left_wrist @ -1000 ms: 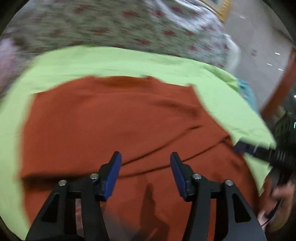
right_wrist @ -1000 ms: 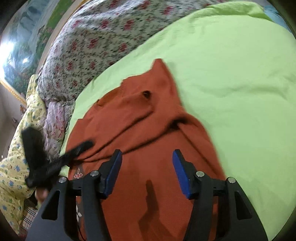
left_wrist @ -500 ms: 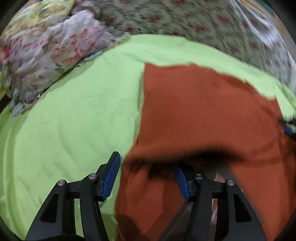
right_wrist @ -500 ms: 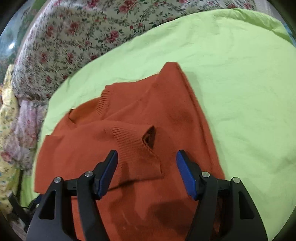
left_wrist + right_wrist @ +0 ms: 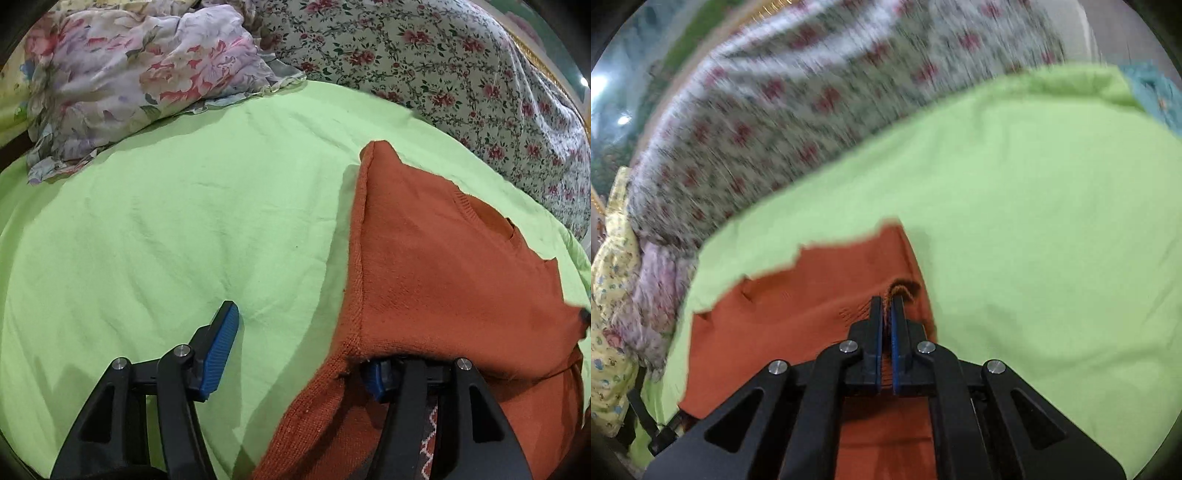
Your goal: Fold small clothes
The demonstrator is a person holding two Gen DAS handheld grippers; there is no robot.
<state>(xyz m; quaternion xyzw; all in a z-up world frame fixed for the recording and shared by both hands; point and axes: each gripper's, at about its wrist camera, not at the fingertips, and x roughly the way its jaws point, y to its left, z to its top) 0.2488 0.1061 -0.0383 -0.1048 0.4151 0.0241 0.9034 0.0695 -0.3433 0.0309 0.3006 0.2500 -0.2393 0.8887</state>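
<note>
Here we are over the bed, and the rust-orange knit sweater lies spread on the lime-green sheet, off to the right side of the left wrist view. Our left gripper has its jaws standing apart and they have just been opening a touch further — the left finger hangs bare over green sheet, clear of the knit, while the right finger is tucked under the sweater's hemmed edge, the fabric draped over it and hiding its tip. So the seam edge runs just inside the gap on the right, nothing pressed between the pads there.

Over to the right wrist view — blurred up top, sharp down low. Our right gripper has just snapped closed, the two blue pads nearly meeting with a thin fold of the sweater pinched between them; a small puckered loop of knit stands up right at the fingertips. The rest of the garment spreads to the left of and below the fingers, with its right edge running just past them and bare green sheet beyond.

Behind the sheet we see the floral bedspread, and a crumpled flowered cloth at the far left.
</note>
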